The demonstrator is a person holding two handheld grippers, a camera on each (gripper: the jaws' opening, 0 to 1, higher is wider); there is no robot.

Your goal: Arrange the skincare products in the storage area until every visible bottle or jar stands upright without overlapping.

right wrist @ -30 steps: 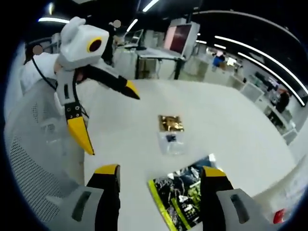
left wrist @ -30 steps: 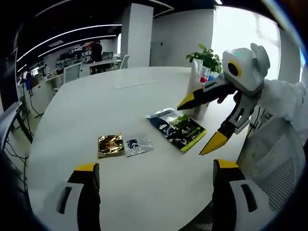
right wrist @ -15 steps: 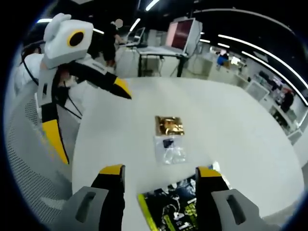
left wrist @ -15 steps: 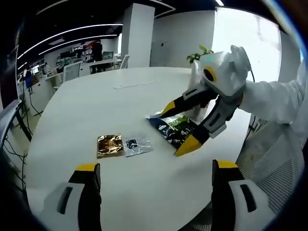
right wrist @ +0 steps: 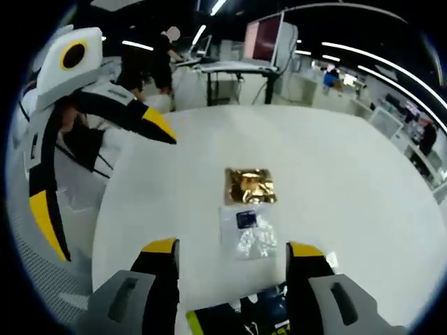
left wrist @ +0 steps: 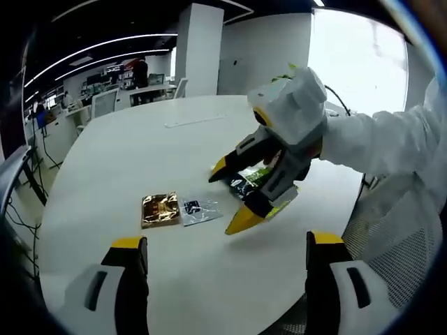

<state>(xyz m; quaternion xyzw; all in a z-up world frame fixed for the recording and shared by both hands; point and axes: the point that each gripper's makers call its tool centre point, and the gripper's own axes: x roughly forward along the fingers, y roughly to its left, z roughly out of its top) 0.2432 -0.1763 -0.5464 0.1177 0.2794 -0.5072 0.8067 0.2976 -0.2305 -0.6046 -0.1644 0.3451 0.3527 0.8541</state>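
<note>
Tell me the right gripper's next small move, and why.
Probably lower the right gripper and close on the dark green-edged packet: its open jaws already straddle that packet's near edge, while the gold sachet and clear sachet lie farther ahead.

no legible text, print on dark green pouch and clear sachet too blurred to read

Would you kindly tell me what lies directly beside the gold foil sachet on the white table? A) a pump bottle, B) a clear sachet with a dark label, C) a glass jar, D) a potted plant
B: the clear sachet with a dark label lies flat against the gold foil sachet on the white table, just ahead of the right tongs.
</note>
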